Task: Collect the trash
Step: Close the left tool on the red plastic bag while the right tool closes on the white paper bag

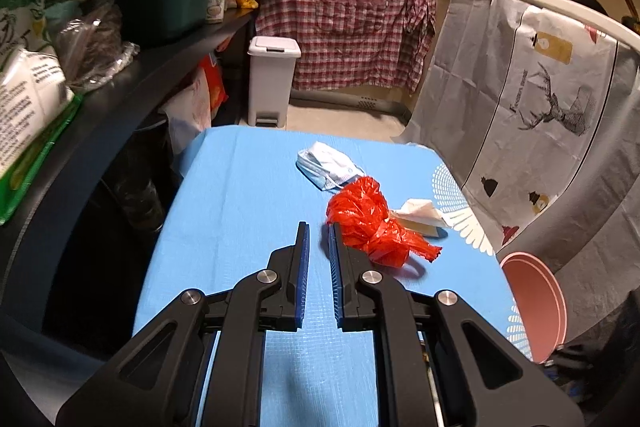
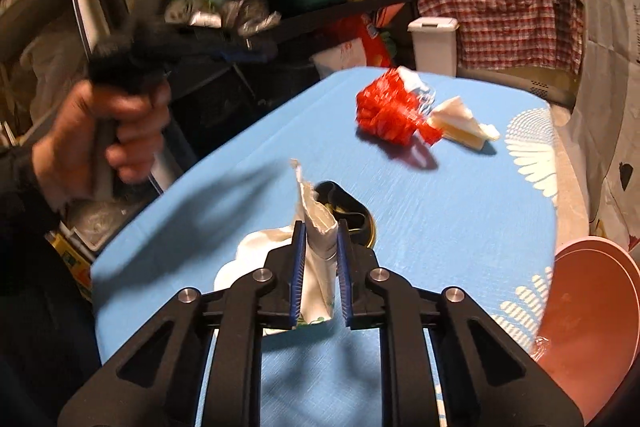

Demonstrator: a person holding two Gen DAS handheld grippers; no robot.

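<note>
1. Right gripper (image 2: 320, 227) pinches a torn white paper packet (image 2: 316, 247) between its blue-padded fingers (image 2: 298, 267); the packet stands upright with its ragged top above the fingertips.
2. Left gripper (image 1: 319, 229) holds nothing: its jaws stand nearly together with a narrow gap, above the light blue tablecloth (image 1: 248, 195).
3. Just right of the left fingertips lies a crumpled red plastic bag (image 1: 374, 221), resting on the cloth.
4. Beyond the red bag sits a pale blue face mask (image 1: 326, 165), and beside the bag's right a folded white tissue (image 1: 420, 213) on something beige.
5. Behind the held packet a dark, rounded object (image 2: 344, 207) lies on the cloth; motion blur leaves it unclear what it is.
6. A pink round plastic basin (image 2: 592, 323) sits at the table's right edge.
7. A small white pedal bin (image 1: 273, 79) stands on the floor past the table's far end.
8. The person's left hand (image 2: 108, 131) grips a handle at the left of the right wrist view.
</note>
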